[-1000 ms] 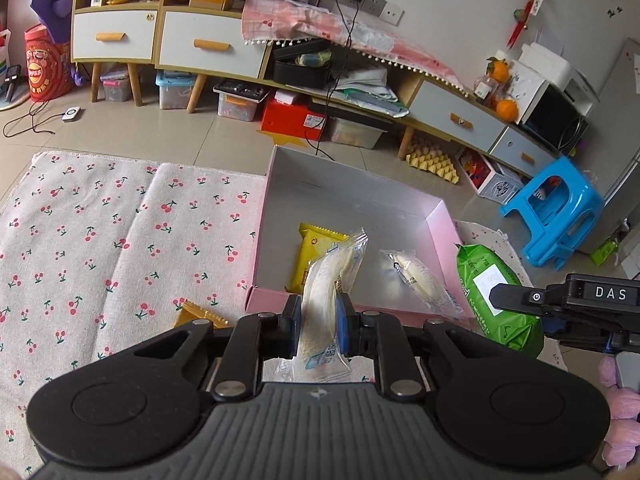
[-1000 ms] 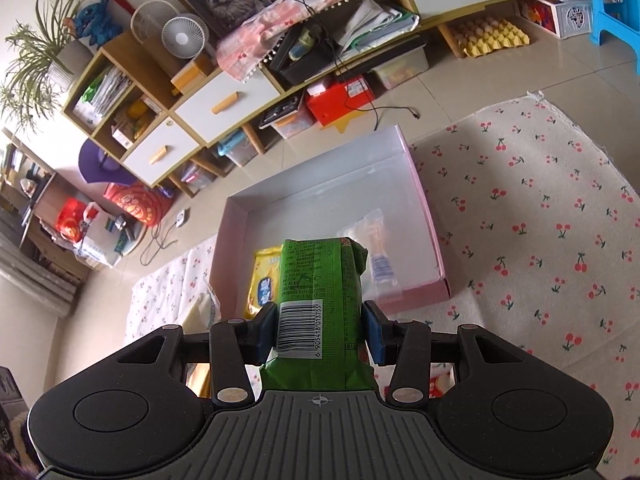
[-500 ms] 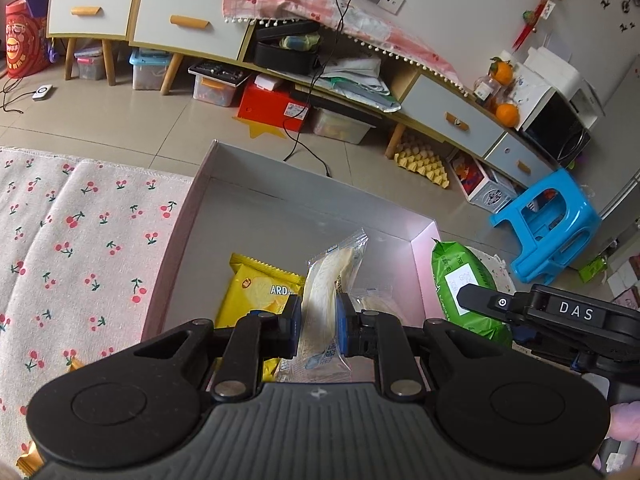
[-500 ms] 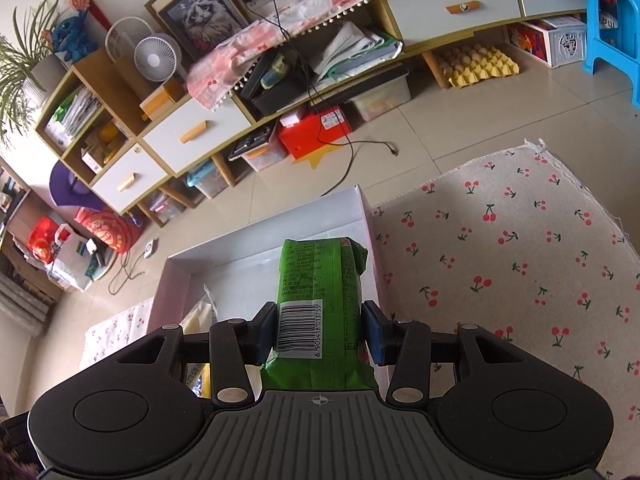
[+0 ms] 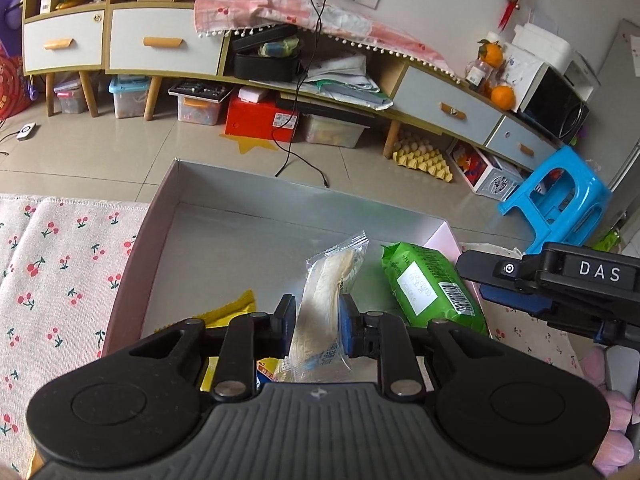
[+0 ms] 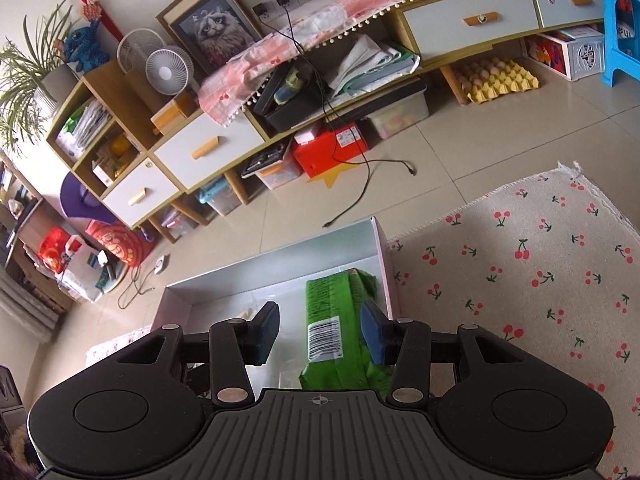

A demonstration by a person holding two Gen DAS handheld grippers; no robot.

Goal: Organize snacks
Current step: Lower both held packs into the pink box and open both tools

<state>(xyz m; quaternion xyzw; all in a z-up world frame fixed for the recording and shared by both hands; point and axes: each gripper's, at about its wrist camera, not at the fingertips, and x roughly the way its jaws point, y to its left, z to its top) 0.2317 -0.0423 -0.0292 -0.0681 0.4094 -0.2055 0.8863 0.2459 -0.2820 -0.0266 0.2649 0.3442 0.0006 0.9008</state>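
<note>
At the left edge of the left wrist view lies a woven cloth (image 5: 60, 264) printed with small red cherries, soft and flat on the tiled floor. Next to it, filling the middle of the frame, sits a shallow rectangular box (image 5: 160, 216) of stiff card, pink outside and matte grey inside, its long axis running from lower left toward the right. Low in the box, partly hidden behind the tool, a yellow foil packet (image 5: 230, 310) shows a crimped, saw-toothed edge. At centre the left gripper (image 5: 316, 320) is clamped on a clear crinkly packet (image 5: 326, 300) holding a pale, elongated pastry; the packet stands nearly upright above the box floor, its long axis running from the pads up and slightly right toward the frilled top seal. To its right a glossy green pack (image 5: 428, 286) with a white label and barcode lies in the box against the right wall, long axis pointing from upper left to lower right.

In the right wrist view the box (image 6: 280, 268) occupies the lower centre, and the green pack (image 6: 336, 320) lies inside along its right wall, long axis pointing away from the camera. The right gripper (image 6: 320, 332) has its jaws spread wide on either side of the pack, the left pad clear of it. Cherry cloth (image 6: 520, 280) fills the right.
</note>
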